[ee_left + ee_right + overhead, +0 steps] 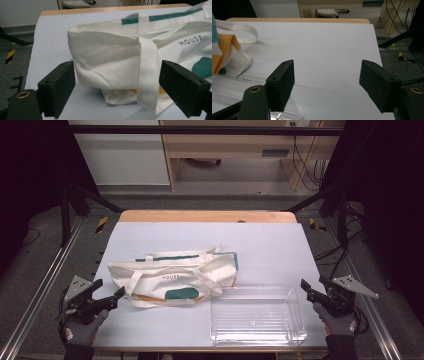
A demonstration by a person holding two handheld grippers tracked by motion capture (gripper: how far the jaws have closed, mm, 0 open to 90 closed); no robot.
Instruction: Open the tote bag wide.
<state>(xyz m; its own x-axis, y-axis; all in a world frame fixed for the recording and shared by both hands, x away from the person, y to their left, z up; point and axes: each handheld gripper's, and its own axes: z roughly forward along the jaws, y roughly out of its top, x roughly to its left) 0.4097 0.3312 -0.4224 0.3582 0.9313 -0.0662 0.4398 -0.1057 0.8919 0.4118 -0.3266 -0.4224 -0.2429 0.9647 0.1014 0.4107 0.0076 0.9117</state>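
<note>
High view — tote bag (172,280) lies flat on the desk (260,245), clear box (257,315) just beside it. Left gripper (107,292) near the bag, right gripper (312,287) by the box — both jaws wide, holding nothing.

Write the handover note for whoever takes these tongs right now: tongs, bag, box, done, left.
Left tongs: open, holding nothing, at the table's left front edge, aimed at the end of the cloth bag.
Right tongs: open, holding nothing, at the right front edge beside the clear plastic box.
Bag: lies flat on its side mid-table, handles loose on top, its right end touching or just overlapping the box's back left corner.
Box: at the front right of the table, nothing inside.
Done: nothing handled yet by the look of it.
Left: probably grasp the bag and move it into the box.
</note>
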